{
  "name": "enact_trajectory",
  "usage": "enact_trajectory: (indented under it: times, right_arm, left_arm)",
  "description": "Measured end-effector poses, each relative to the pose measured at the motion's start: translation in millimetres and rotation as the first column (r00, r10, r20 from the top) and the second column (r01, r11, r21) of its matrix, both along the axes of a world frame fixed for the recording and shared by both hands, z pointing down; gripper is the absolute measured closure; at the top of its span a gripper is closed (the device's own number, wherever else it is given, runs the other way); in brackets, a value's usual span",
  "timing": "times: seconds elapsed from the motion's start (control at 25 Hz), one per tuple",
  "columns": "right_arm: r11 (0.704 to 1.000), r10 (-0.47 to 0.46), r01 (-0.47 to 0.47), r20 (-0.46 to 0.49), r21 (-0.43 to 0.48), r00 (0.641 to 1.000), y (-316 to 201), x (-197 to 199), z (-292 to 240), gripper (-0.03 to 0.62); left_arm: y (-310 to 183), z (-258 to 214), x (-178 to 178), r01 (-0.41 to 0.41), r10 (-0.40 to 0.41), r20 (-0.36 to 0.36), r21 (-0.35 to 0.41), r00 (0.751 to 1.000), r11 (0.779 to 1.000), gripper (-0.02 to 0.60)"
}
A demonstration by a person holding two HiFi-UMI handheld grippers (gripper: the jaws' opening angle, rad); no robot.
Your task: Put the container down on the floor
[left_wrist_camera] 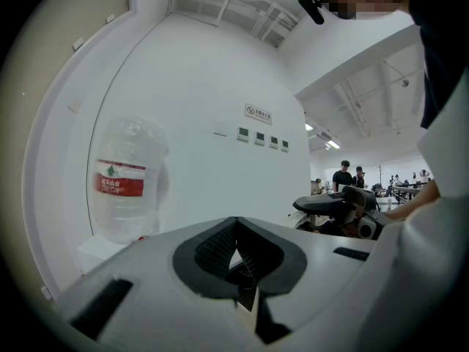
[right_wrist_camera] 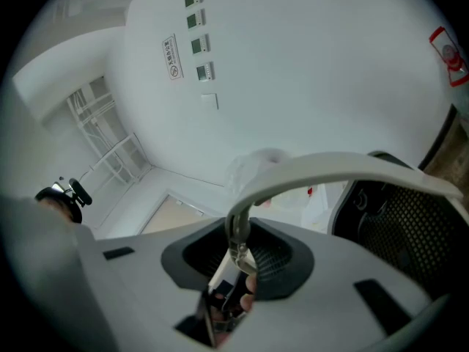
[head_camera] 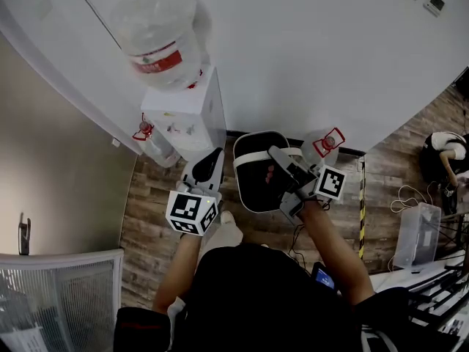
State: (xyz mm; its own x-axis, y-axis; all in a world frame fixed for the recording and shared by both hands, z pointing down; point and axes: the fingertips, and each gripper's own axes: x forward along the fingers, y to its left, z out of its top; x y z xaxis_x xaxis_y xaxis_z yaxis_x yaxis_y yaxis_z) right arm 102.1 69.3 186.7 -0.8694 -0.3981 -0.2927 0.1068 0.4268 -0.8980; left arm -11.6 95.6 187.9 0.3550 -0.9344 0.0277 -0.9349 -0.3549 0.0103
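Note:
A black container (head_camera: pixel 256 178) with a white rim hangs by its white bail handle (head_camera: pixel 253 156) in front of me, over the wooden floor (head_camera: pixel 150 211). My right gripper (head_camera: pixel 284 166) is shut on that handle. In the right gripper view the curved handle (right_wrist_camera: pixel 330 171) runs into the right gripper (right_wrist_camera: pixel 238 244) and the container's black mesh wall (right_wrist_camera: pixel 414 222) sits at the right. My left gripper (head_camera: pixel 209 166) hovers just left of the container, shut and holding nothing. In its own view the left gripper (left_wrist_camera: pixel 236 254) faces the white wall.
A white water dispenser (head_camera: pixel 187 116) with a clear bottle (head_camera: pixel 157 35) stands against the wall ahead. A second bottle (head_camera: pixel 326 144) lies right of the container. A clear plastic box (head_camera: pixel 416 233), cables and a crouching person (head_camera: pixel 443 149) are at the right. A glass partition (head_camera: pixel 66 299) is at lower left.

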Motion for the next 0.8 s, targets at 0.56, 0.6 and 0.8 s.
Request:
enact_trajectory:
  times: [0.56,0.6,0.8]
  right_arm:
    - [0.996,0.074,-0.075,-0.033,-0.049,0.997,-127,-69,-3,0.499]
    - [0.995,0.08,-0.082,-0.034,-0.05,0.996,-132,-72,-3,0.499]
    - [0.991,0.115,-0.117,-0.034,-0.06,0.993,-154,-87,-1,0.499]
  left_arm:
    - [-131,-9,-74,-0.069,0.068,-0.026,-0.04,0.997,0.997,0.563]
    - [-137,-9,-78,-0.077,0.076,-0.027,-0.041,0.997,0.996,0.563]
    - [-162,-3,-92,-0.117,0.115,-0.034,-0.052,0.993,0.992,0.563]
